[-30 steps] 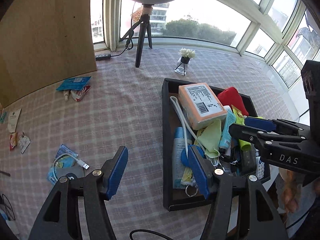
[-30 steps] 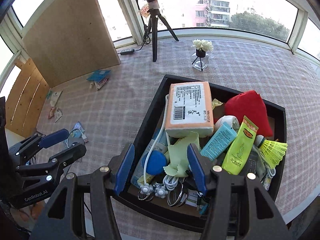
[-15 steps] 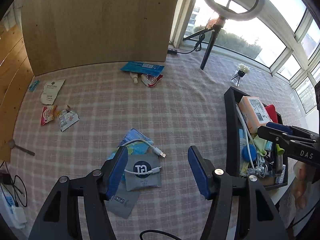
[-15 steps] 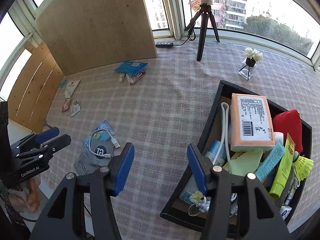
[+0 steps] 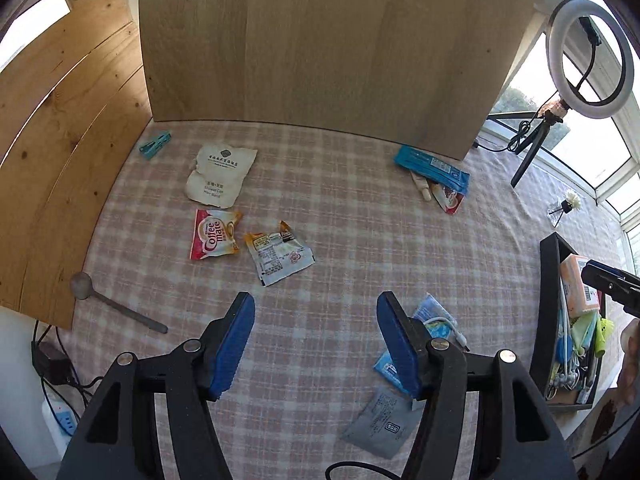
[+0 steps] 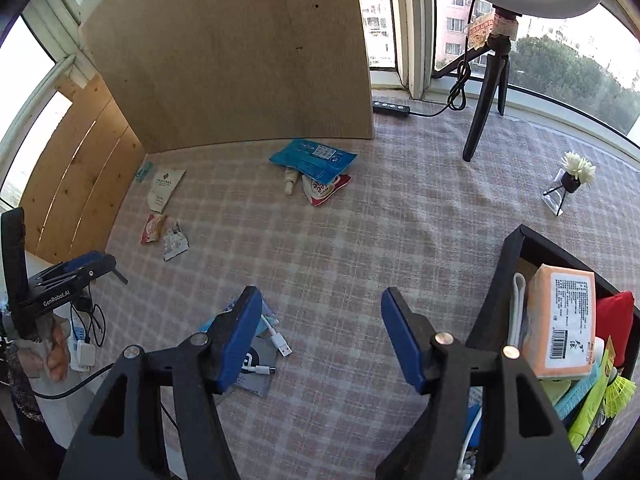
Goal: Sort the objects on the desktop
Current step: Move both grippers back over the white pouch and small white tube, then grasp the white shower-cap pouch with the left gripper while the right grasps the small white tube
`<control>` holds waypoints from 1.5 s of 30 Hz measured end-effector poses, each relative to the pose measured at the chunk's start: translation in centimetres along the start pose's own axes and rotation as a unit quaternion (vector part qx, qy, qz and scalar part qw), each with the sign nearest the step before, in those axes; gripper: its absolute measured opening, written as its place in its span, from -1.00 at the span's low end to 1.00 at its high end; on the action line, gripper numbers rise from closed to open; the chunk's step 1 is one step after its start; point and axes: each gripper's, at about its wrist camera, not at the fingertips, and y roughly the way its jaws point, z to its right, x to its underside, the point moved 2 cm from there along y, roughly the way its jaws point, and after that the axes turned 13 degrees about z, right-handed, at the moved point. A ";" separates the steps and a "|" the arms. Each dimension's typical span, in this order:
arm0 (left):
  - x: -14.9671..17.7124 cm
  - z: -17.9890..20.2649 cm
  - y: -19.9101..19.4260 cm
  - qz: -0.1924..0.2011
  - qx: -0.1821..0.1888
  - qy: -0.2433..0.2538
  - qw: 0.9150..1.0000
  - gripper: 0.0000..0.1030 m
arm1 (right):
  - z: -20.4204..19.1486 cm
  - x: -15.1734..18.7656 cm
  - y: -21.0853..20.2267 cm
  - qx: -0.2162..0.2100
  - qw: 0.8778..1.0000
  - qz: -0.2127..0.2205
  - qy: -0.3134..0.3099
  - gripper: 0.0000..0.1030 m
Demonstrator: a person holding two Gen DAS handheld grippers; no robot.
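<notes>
My left gripper (image 5: 315,300) hangs over the checked tablecloth with its jaws opening and nothing between them. Just beyond it lie a Coffee mate sachet (image 5: 214,234) and a second sachet (image 5: 280,256). A white USB cable (image 5: 442,322) on blue and grey packets (image 5: 384,426) lies right of its right finger. My right gripper (image 6: 320,294) is also opening over bare cloth, empty, with the cable (image 6: 276,340) by its left finger. The black tray (image 6: 496,292) full of items, among them an orange box (image 6: 560,320), stands to its right.
A white packet (image 5: 220,174), a teal clip (image 5: 155,145) and a spoon (image 5: 112,304) lie at the left. A blue packet (image 6: 312,158) with a tube and a red pouch sits near the wooden board (image 6: 240,60). A ring-light tripod (image 6: 486,92) and a small flower vase (image 6: 570,184) stand behind.
Both grippers have swung left, away from the tray and out over the tablecloth. The left one has passed the cable pile and now faces the sachets. The right jaws stand wider.
</notes>
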 end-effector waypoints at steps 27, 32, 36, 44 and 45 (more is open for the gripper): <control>-8.5 -11.7 17.2 -0.071 -0.039 -0.063 0.995 0.45 | -3.5 -7.7 23.2 -0.045 0.985 -0.152 0.065 -0.14; -8.4 -11.3 18.7 -0.080 -0.042 -0.046 0.995 0.45 | -4.0 -8.1 25.3 -0.005 0.987 -0.153 0.047 -0.28; -8.1 -11.0 19.5 -0.088 -0.040 -0.036 0.995 0.45 | -4.6 -8.4 26.3 0.027 0.988 -0.148 0.015 -0.28; -6.9 -10.9 20.3 -0.093 -0.039 -0.042 0.994 0.34 | -6.9 -8.5 26.8 0.053 0.986 -0.146 -0.053 -0.53; -6.8 -10.6 20.1 -0.088 -0.043 -0.036 0.995 0.20 | -7.1 -8.4 26.7 0.051 0.986 -0.148 -0.059 -0.57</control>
